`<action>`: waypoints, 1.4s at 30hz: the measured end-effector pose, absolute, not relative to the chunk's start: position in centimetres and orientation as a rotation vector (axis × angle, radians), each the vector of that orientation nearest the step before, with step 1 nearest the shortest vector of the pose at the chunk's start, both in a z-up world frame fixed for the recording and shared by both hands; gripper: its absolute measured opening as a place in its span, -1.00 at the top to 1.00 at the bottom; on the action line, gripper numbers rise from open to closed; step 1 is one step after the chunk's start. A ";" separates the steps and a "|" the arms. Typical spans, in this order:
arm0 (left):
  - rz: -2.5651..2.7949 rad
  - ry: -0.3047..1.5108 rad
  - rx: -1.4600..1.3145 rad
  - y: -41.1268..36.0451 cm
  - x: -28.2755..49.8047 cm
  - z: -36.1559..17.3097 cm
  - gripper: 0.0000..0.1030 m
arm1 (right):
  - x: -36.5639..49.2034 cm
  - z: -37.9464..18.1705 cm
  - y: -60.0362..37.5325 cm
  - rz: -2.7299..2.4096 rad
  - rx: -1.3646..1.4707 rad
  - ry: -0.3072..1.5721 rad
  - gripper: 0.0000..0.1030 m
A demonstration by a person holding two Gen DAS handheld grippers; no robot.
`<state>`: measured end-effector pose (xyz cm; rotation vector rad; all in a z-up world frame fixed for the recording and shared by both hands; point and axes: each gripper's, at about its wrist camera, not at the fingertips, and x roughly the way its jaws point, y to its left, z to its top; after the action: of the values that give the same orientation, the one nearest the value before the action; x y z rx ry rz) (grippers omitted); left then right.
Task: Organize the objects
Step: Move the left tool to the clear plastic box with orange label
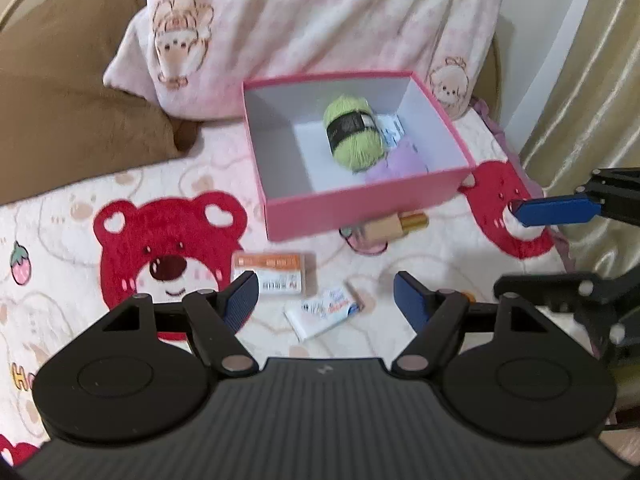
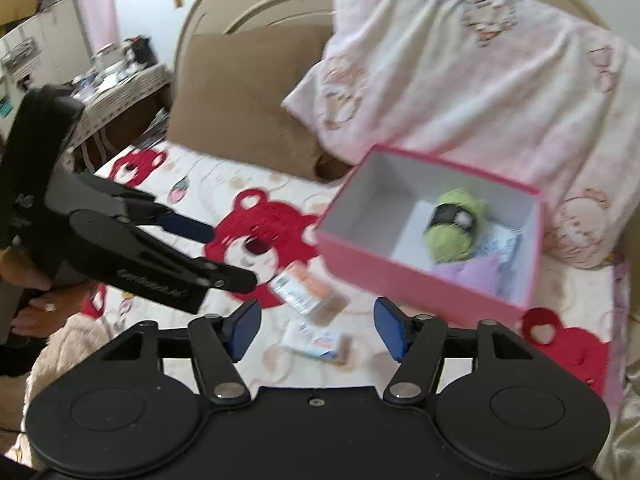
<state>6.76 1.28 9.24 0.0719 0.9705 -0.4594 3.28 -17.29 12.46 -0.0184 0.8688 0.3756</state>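
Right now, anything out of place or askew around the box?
Yes. The pink box holds yarn, but an orange-labelled case, a white packet and a gold-capped tube lie loose on the bedspread before it.

The left tongs [image 1: 325, 300] are matte black, with two round discs flanking a ribbed centre plate at the bottom of the frame. Slim black link arms carry silver pivot pins and end in blue ribbed pads [image 1: 240, 300]. The right tongs [image 2: 316, 328] are built alike, with a smooth centre plate bearing one small screw. At the left edge of the right wrist view, a hand [image 2: 34, 312] wears a ring, above a fluffy cream sleeve [image 2: 64, 352].
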 end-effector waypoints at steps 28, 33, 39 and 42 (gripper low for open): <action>-0.449 0.966 -0.018 7.5 13.1 -3.9 -0.69 | 10.6 -2.0 -11.3 0.423 -0.117 0.904 -0.55; -0.446 0.973 -0.013 7.8 14.2 -6.7 -0.69 | 11.6 -4.4 -11.0 0.402 -0.131 0.873 -0.55; -0.437 0.942 -0.016 7.0 15.0 -9.1 -0.66 | 12.3 -7.1 -10.3 0.385 -0.131 0.824 -0.55; -0.456 0.942 -0.037 6.5 15.5 -9.9 -0.66 | 12.8 -8.3 -10.3 0.361 -0.107 0.813 -0.54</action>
<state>15.47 6.48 -9.89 -0.0368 0.9425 -0.4559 12.76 -10.27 -8.25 -0.1071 0.8135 0.3613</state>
